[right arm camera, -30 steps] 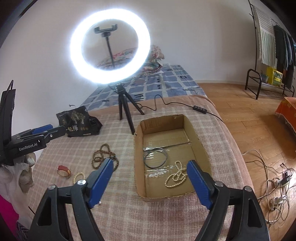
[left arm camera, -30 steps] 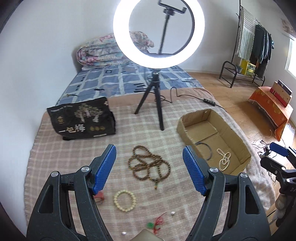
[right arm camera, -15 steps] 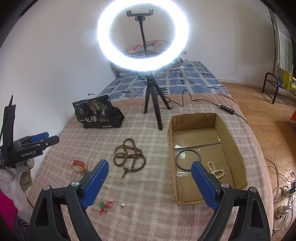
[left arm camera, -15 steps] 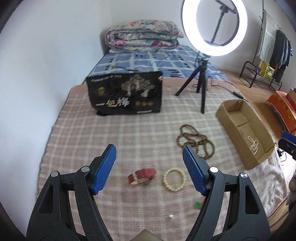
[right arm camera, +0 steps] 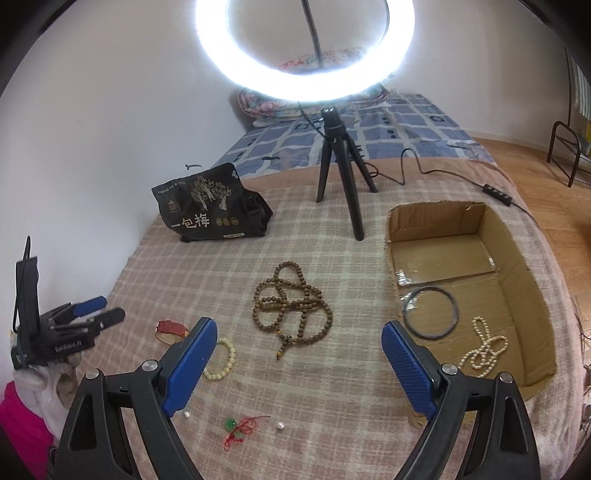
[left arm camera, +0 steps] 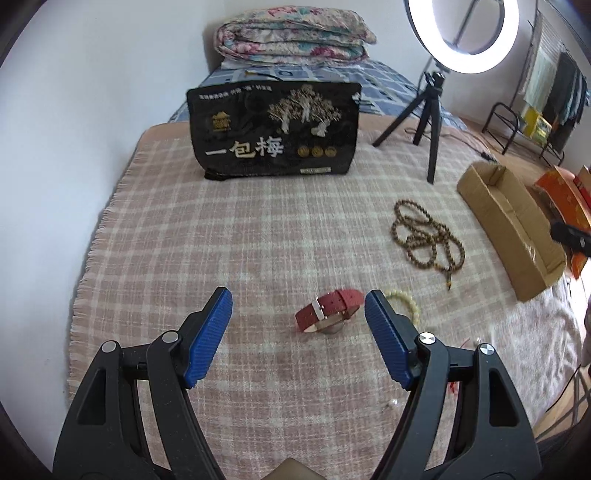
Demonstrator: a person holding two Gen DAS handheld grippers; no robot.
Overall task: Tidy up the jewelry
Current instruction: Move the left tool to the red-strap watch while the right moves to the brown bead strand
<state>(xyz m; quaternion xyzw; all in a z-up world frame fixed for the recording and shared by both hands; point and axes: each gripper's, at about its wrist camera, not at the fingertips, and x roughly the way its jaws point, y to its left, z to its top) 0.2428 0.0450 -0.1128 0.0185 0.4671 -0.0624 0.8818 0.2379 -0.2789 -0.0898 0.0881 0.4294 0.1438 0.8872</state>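
Observation:
A red-strapped watch [left arm camera: 328, 310] lies on the checked blanket just ahead of my open left gripper [left arm camera: 298, 306], nearer its right finger. It also shows in the right wrist view [right arm camera: 170, 328]. A cream bead bracelet [left arm camera: 406, 300] [right arm camera: 221, 360] lies beside it. A long brown bead necklace [right arm camera: 291, 306] [left arm camera: 424, 236] lies mid-blanket, ahead of my open, empty right gripper [right arm camera: 295, 341]. The cardboard box [right arm camera: 517, 258] holds a dark hoop [right arm camera: 430, 312] and a pearl strand [right arm camera: 484, 349]. A red cord with a green bead [right arm camera: 240, 428] and loose pearls [right arm camera: 280, 425] lie near the front edge.
A black printed bag [left arm camera: 273, 133] stands at the blanket's far side. A ring light on a tripod [right arm camera: 340, 177] stands behind the necklace, its cable [right arm camera: 495, 190] running right. Folded bedding [left arm camera: 291, 33] lies behind. The wall is at the left; wooden floor lies to the right.
My left gripper has swung left and closed in on the red watch, which now sits between its fingers. My right gripper has moved left and lower towards the brown necklace.

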